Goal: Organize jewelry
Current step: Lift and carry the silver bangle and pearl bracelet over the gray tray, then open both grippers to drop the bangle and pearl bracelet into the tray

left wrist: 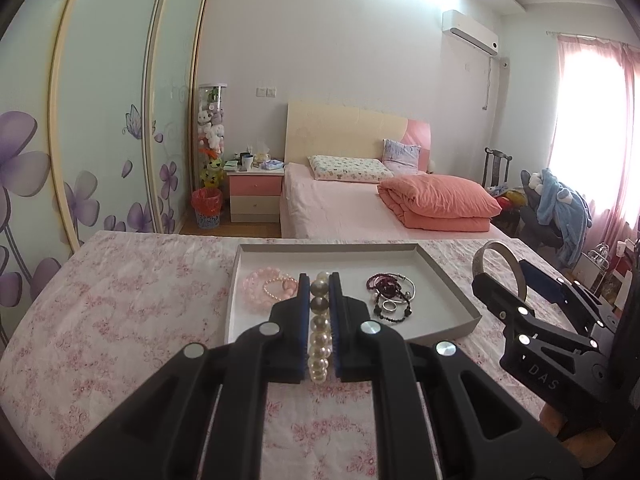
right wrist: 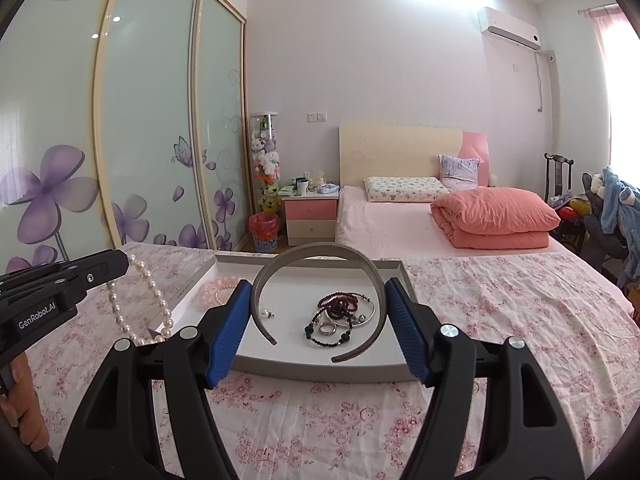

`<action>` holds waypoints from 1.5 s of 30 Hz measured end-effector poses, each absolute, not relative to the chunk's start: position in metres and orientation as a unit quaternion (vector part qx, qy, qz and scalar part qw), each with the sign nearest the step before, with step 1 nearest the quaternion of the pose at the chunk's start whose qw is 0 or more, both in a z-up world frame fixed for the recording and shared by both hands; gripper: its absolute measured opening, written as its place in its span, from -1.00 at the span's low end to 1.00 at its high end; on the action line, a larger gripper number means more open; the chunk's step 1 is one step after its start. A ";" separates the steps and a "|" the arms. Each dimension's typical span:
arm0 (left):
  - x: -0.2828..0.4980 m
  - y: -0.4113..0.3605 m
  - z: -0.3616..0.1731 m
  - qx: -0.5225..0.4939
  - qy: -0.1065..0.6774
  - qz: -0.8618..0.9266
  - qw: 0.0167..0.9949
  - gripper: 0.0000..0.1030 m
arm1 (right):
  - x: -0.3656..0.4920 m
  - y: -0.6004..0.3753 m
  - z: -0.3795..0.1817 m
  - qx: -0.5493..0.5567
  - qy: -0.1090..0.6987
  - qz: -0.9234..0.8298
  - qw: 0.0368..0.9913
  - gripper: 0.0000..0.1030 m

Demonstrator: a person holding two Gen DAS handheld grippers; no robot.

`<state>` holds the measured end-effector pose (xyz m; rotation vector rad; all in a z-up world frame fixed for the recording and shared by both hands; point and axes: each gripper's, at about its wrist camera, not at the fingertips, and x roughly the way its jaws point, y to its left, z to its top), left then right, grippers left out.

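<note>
My left gripper (left wrist: 319, 280) is shut on a pearl strand (left wrist: 320, 336), which runs between its blue pads. In the right wrist view the left gripper (right wrist: 102, 270) is at the left, with the pearl strand (right wrist: 154, 294) hanging from it in a loop over the cloth. My right gripper (right wrist: 319, 283) is shut on a grey headband (right wrist: 316, 249), one pad pressing on each side. Both hover in front of a shallow grey tray (right wrist: 312, 372). In the tray lie pink bead bracelets (right wrist: 218, 292), dark red bead bracelets (right wrist: 340, 302), a silver ring (right wrist: 327, 329) and a pearl earring (right wrist: 266, 313).
The tray (left wrist: 328, 246) rests on a pink floral cloth (left wrist: 120, 300). Behind it stands a bed (left wrist: 352, 204) with a folded salmon quilt, and a nightstand (left wrist: 256, 196). Sliding wardrobe doors (left wrist: 100, 120) fill the left. A chair with blue clothes (left wrist: 560, 200) is at the right. A hand (right wrist: 24, 400) holds the left gripper.
</note>
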<state>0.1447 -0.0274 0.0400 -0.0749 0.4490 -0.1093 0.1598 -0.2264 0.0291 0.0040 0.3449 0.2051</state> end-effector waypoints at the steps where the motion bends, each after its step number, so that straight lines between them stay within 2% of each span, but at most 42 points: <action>1: 0.147 -0.028 0.040 -0.037 0.223 -0.054 0.973 -0.80 | 0.162 -0.227 0.030 0.002 0.170 0.102 0.980 0.31; 14: 0.200 -0.029 0.039 -0.050 0.231 -0.052 0.970 -0.80 | 0.202 -0.226 0.031 -0.007 0.161 0.087 0.983 0.31; 29: 0.281 -0.029 0.006 -0.072 0.281 -0.048 0.956 -0.80 | 0.279 -0.223 -0.015 0.013 0.247 0.085 0.965 0.31; 40: 0.306 -0.032 -0.020 -0.079 0.314 -0.053 0.945 -0.80 | 0.296 -0.216 -0.031 0.012 0.286 0.090 0.954 0.32; 42: 0.308 -0.029 -0.022 -0.084 0.317 -0.050 0.943 -0.73 | 0.297 -0.215 -0.030 0.010 0.289 0.093 0.953 0.35; 44: 0.307 -0.023 -0.022 -0.088 0.318 -0.044 0.943 -0.40 | 0.293 -0.216 -0.026 0.011 0.279 0.087 0.956 0.62; 45: 0.306 -0.019 -0.022 -0.091 0.315 -0.038 0.944 -0.34 | 0.291 -0.218 -0.024 0.013 0.275 0.086 0.958 0.62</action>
